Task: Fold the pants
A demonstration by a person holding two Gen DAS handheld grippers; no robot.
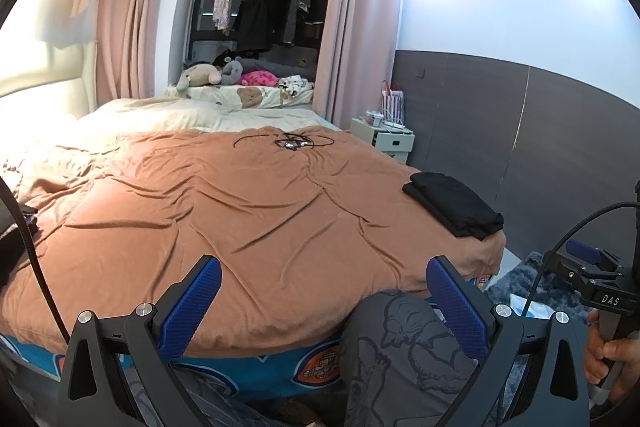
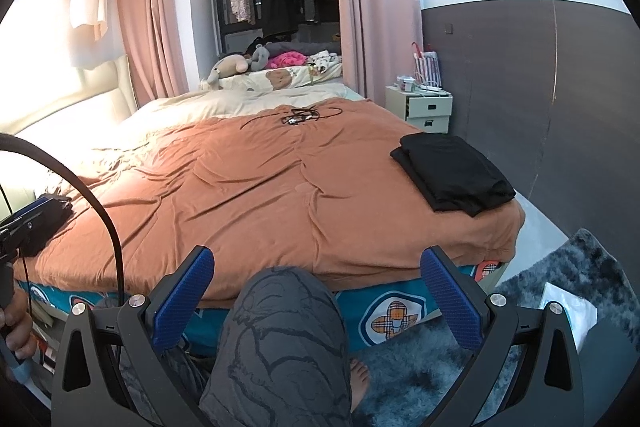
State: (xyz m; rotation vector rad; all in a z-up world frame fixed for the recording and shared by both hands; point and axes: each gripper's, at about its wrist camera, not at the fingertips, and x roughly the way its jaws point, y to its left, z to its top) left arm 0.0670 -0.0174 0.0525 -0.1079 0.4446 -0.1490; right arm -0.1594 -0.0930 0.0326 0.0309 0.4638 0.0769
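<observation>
Folded black pants [image 2: 454,173] lie on the bed's [image 2: 248,195] orange cover at its near right corner, well apart from both grippers.

The left gripper [image 1: 324,301] hangs over the bed's near edge, jaws spread wide, holding nothing. The right gripper [image 2: 316,293] is likewise wide open and empty, with a knee [image 2: 280,327] in grey printed trousers between its blue fingers [image 2: 182,301].

Only the right wrist view shows a bare foot [image 2: 360,379] on the shaggy grey rug [image 2: 580,275] and a white sheet [image 2: 568,311] lying on that rug. It also catches the left gripper at the far left edge, next to a dark cloth [image 2: 52,215] on the bed.

Only the left wrist view shows the right gripper from outside, at the right edge, with a hand [image 1: 608,355] round its handle. There the pants [image 1: 452,205] sit further off to the right.

Both views show a tangle of black cable [image 1: 288,141] mid-bed and a white nightstand [image 2: 426,109] beyond the pants.
</observation>
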